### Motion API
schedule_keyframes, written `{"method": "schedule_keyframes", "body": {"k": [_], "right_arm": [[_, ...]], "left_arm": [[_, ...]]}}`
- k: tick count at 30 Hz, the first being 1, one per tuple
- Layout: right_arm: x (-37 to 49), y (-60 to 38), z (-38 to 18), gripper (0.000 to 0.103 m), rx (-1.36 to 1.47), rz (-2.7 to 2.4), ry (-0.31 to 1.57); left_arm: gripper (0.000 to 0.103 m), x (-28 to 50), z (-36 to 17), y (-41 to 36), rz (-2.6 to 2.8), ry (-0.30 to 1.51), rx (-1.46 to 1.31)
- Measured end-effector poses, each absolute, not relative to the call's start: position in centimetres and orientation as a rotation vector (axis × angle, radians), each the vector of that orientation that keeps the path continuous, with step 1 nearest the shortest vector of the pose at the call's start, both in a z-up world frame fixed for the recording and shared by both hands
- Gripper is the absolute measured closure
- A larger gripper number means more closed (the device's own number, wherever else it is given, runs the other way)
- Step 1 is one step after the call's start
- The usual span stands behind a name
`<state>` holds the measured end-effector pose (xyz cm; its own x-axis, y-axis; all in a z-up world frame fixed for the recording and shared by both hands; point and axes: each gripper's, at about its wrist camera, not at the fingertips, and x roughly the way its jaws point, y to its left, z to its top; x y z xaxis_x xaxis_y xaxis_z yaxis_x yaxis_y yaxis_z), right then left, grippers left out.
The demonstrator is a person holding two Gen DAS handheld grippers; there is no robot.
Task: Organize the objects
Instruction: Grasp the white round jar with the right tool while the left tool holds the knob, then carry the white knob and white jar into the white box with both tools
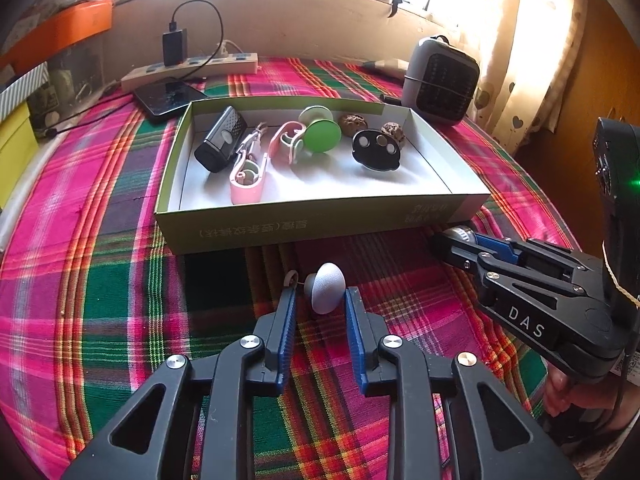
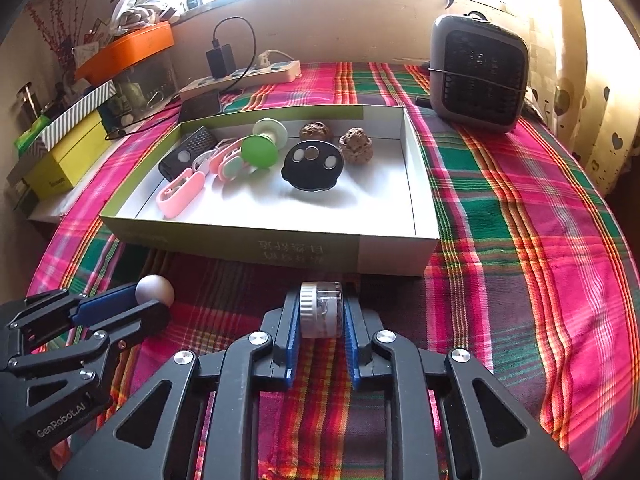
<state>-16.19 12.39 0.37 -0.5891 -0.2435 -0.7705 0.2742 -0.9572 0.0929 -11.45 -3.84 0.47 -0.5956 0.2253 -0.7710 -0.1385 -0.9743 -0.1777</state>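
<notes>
Two items remain outside the box (image 1: pixel 320 220): the left claw (image 1: pixel 320 300) pinches a grey knob (image 1: pixel 325 286), the right claw (image 2: pixel 320 312) a small clear wheel (image 2: pixel 320 314); several things already lie inside.

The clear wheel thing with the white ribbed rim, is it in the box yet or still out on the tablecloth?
Still out. The clear wheel sits on the plaid tablecloth before the box's near wall, with the right gripper shut on it.
</notes>
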Motion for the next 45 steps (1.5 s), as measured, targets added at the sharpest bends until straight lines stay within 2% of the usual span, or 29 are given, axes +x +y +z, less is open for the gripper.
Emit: {"method": "schedule_keyframes", "body": {"k": [45], "right_arm": [[-14.5, 11.9, 0.9, 0.083, 1.178, -2.515, 0.015]], "left_arm": [[0.085, -10.2, 1.6, -3.1, 2.690, -0.062, -1.235]]}}
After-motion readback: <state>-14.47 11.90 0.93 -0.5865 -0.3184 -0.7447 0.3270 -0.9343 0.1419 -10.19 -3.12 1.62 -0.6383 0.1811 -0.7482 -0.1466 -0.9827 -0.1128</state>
